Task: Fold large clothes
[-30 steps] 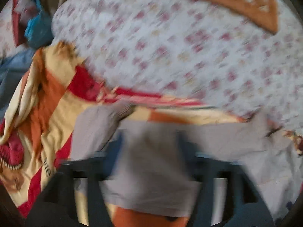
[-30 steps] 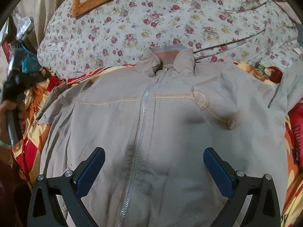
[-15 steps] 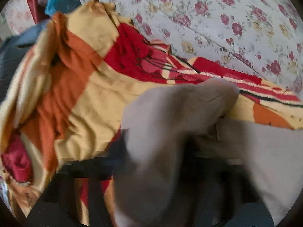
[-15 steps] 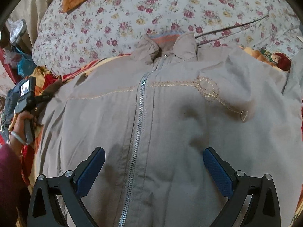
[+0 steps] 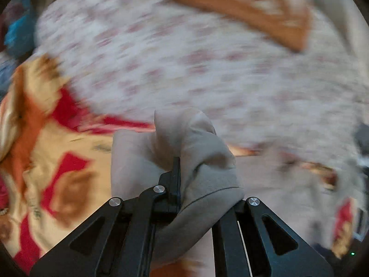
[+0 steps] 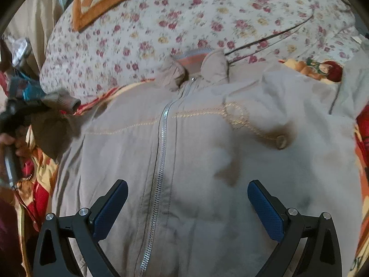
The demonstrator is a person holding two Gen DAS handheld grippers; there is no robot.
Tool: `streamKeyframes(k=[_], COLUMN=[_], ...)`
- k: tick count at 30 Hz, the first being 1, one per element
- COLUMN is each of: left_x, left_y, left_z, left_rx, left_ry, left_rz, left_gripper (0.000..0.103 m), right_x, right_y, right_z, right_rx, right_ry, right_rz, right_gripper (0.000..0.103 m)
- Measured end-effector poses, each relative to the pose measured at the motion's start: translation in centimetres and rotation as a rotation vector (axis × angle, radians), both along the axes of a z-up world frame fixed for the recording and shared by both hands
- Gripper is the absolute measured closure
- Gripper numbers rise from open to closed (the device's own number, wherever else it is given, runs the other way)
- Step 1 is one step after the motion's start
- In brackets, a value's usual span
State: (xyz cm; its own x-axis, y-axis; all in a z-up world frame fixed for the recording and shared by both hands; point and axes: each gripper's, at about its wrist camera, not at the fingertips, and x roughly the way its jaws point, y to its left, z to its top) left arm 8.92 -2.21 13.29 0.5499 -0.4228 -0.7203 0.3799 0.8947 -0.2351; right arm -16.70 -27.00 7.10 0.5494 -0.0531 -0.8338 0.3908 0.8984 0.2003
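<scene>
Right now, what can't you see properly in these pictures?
- Left wrist view: the quilt and blanket are smeared by motion blur.
- Left wrist view: the right finger of the left gripper is buried under the sleeve.
- Right wrist view: the jacket hem is cut off by the bottom edge.

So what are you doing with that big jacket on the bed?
A person is folding a beige zip-up jacket that lies front-up on a bed. The left gripper is shut on the jacket's sleeve cuff, and the right wrist view shows that sleeve held up at the jacket's side. The right gripper hangs open above the jacket's lower front, holding nothing. Under the jacket is a red and yellow blanket, with a flowered quilt behind it. No fold is laid down yet.
</scene>
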Motion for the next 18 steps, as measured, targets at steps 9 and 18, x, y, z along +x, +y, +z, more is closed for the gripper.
streamKeyframes(k=[9,18], left_x=[-6.7,-10.1], left_y=[-16.7,-18.3], left_z=[-1.8,-7.9], left_rx=[-0.136,-0.005], left_ry=[0.113,0.191], left_rz=[-0.287,-0.412], left_gripper=[0.096,0.056], right_x=[-2.7,-4.3], right_y=[-2.4,-5.8], right_z=[2.1,1.0], right_rx=[-0.002,0.065], right_ry=[-0.047,-0.022], right_rz=[-0.077,-0.147], right_gripper=[0.0,0.0])
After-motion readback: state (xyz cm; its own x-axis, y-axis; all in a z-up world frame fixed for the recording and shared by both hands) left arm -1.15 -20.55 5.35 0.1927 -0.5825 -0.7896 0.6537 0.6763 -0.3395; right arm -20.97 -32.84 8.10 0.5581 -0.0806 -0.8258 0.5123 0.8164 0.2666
